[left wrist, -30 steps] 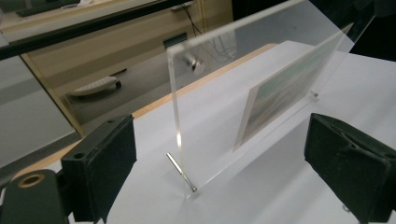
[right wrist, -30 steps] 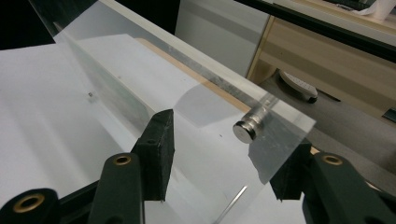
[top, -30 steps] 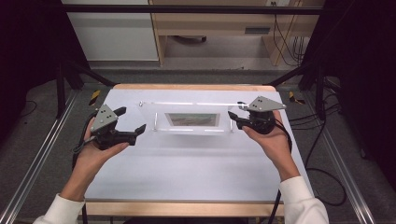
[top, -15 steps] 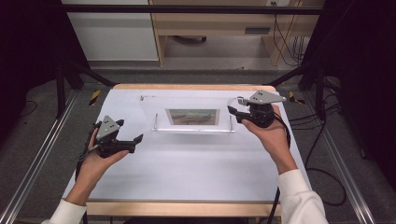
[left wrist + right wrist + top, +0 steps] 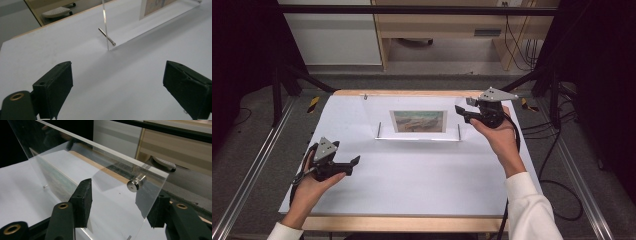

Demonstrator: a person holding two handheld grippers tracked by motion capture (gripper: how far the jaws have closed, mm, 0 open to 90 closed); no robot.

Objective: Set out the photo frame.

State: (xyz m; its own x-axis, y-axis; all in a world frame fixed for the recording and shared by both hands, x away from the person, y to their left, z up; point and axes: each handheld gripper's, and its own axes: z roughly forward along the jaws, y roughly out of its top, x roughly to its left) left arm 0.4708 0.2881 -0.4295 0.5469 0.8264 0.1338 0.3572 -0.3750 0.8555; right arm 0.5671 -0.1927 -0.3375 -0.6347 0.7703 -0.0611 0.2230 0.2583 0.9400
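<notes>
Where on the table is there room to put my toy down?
The white table is bare between the left gripper and the right forearm. It is crowded at the back, by the clear picture frame and right gripper.

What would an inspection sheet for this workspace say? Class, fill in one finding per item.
Surface: white table, bare apart from the frame.
Job's things: clear frame standing upright towards the far edge, a picture in its middle, a metal pin through its lower corner.
Clutter: nothing seen on the table.
Grippers: left gripper low over the near left of the table, jaws open, holding nothing; right gripper at the frame's right edge, one jaw on each side of the pane, no press seen.
Cables: black cable trailing from the right gripper; more cables on the floor.
Surroundings: wooden desk, white cabinet, metal rails.
</notes>
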